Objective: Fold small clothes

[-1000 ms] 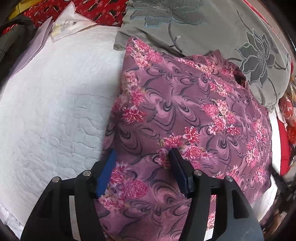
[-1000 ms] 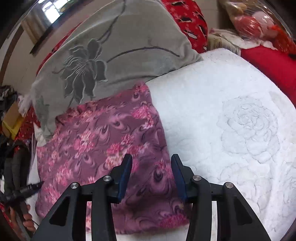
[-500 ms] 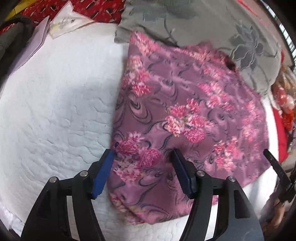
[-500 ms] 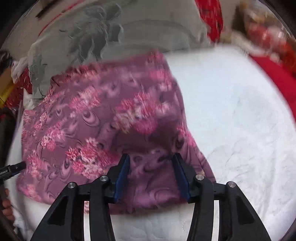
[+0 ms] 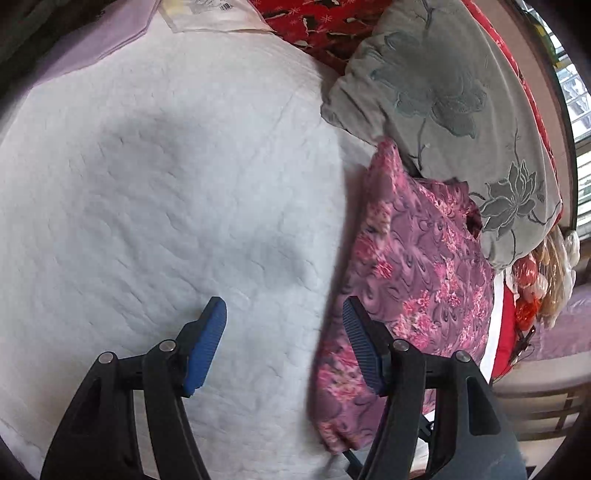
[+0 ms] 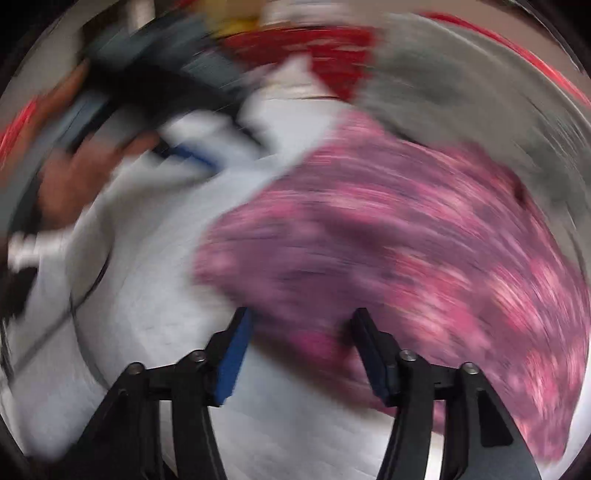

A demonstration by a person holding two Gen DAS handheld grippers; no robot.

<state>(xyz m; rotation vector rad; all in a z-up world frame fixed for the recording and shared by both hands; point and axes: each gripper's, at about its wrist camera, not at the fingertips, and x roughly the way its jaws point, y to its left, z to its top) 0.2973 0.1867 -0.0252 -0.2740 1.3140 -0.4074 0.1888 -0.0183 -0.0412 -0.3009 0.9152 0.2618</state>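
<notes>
A purple garment with a pink flower print point(image 5: 413, 280) lies flat on the white quilted bed point(image 5: 155, 192), at the right in the left wrist view. My left gripper point(image 5: 284, 317) is open and empty, over bare quilt just left of the garment's edge. The right wrist view is heavily motion-blurred. There the garment point(image 6: 388, 240) fills the right half. My right gripper point(image 6: 301, 325) is open and empty, at the garment's near edge. The other gripper and the hand holding it point(image 6: 74, 173) show blurred at upper left.
A grey cushion with a flower pattern point(image 5: 454, 96) lies behind the garment. Red patterned fabric point(image 5: 317, 22) and papers point(image 5: 207, 14) are at the far edge. Bags and red items point(image 5: 543, 273) sit off the bed's right side.
My left gripper has swung left off the garment onto bare quilt. My right gripper has swung fast to the left, so the garment now sits to the right in its view.
</notes>
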